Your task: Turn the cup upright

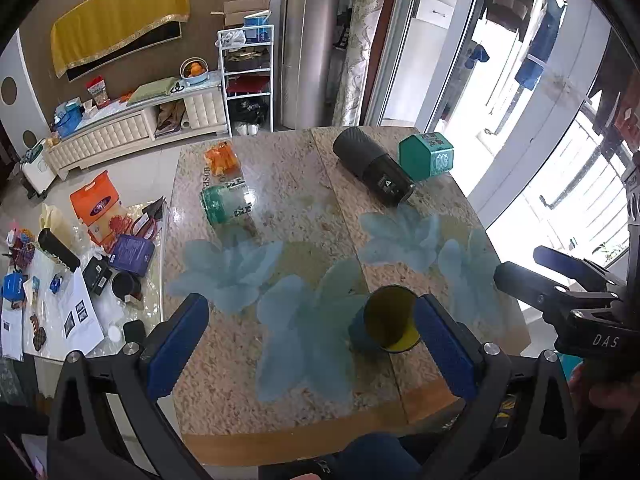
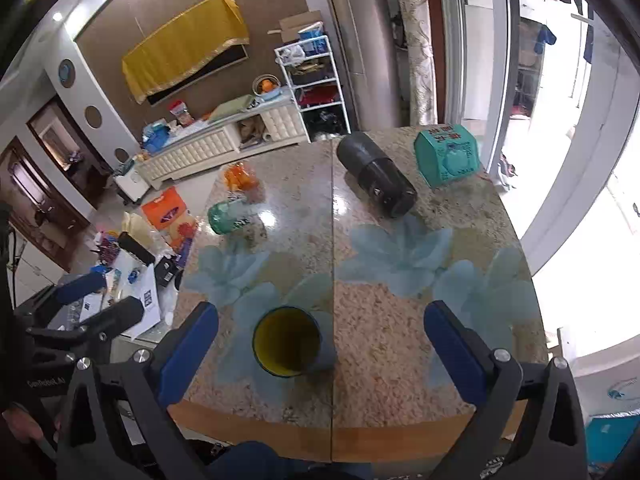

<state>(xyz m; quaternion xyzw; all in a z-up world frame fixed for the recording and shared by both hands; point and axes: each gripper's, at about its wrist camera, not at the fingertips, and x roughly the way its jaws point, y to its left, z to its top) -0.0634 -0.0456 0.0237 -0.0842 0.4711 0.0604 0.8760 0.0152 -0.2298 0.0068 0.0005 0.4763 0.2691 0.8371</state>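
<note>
The cup [image 2: 289, 342] stands upright near the front edge of the tabletop [image 2: 380, 320] — yellow inside, mouth up. Both hand-held grippers are spread wide and hold nothing: the left hand-held gripper [image 1: 316, 344] with the cup beside its right finger, the right hand-held gripper [image 2: 322, 354] framing it. A black cylinder [image 2: 376, 176] lies farther back.

The cup [image 2: 289, 342] is sitting on the desk [image 2: 384, 320] near its front edge, left of the seam. Behind it, a cylindrical speaker [image 2: 376, 176] is lying on its side with a hexagonal box [image 2: 446, 156] to its right. A jar [image 2: 230, 216] is lying far left, another jar [image 2: 240, 176] behind it.
</note>
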